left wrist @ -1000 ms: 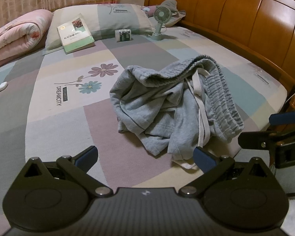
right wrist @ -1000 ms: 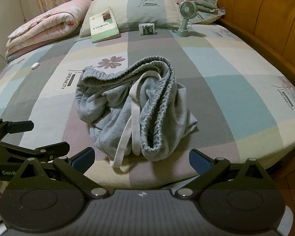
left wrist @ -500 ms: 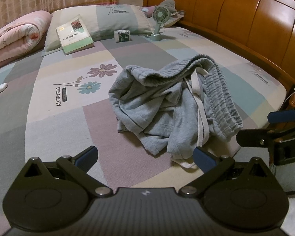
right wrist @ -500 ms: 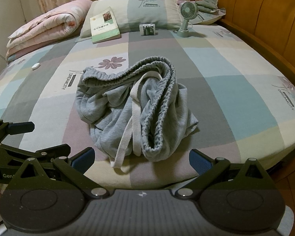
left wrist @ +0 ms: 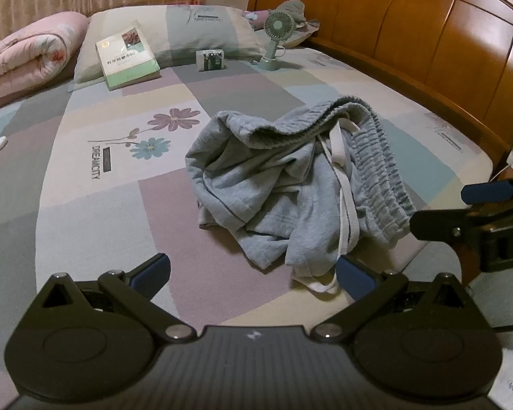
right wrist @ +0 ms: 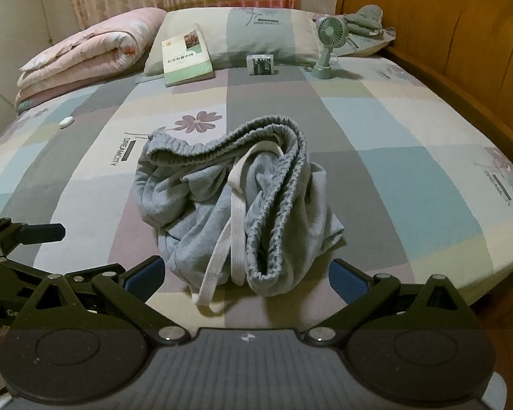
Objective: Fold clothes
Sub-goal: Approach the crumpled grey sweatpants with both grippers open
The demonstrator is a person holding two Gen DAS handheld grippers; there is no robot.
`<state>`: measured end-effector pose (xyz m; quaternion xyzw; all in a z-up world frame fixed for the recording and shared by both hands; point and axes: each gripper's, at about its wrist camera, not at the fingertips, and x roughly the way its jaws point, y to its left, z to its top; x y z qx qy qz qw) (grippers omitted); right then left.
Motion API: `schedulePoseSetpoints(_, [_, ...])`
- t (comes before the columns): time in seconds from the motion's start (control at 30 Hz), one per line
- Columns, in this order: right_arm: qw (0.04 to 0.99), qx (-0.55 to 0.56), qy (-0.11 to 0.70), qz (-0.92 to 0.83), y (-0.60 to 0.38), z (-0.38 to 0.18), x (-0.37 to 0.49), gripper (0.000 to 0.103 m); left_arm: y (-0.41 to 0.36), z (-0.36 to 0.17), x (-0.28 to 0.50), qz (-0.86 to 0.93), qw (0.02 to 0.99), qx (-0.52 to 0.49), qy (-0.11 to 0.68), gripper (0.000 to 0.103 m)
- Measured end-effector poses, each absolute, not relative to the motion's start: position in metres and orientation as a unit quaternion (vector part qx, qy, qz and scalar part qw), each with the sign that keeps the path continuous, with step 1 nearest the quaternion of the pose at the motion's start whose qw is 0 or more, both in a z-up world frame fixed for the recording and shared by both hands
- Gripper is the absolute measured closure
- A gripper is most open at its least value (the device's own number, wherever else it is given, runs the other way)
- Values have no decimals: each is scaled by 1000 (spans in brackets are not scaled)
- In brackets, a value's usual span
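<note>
Lying crumpled near bed edge (right wrist: 478, 283), grey sweatpants (right wrist: 236, 205), jaws wide

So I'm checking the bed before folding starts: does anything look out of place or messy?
Only the grey pants: they lie in a crumpled heap near the bed's front edge, waistband twisted over and the white drawstring trailing loose. Both claws, left and right, are open and hold nothing.

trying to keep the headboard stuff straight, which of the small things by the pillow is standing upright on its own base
The green handheld fan, standing upright on its round base at the pillow's right end. The book leans back against the pillow, and the small box sits low on the sheet.
</note>
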<state>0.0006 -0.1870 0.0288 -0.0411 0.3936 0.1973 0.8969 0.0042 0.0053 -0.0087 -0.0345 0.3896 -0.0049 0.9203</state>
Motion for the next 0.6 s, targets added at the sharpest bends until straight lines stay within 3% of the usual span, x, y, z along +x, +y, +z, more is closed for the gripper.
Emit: schedulePoseSetpoints(0.6, [901, -64, 361, 232, -184, 27, 5, 0, 11, -16, 19, -24, 920, -44, 388, 1])
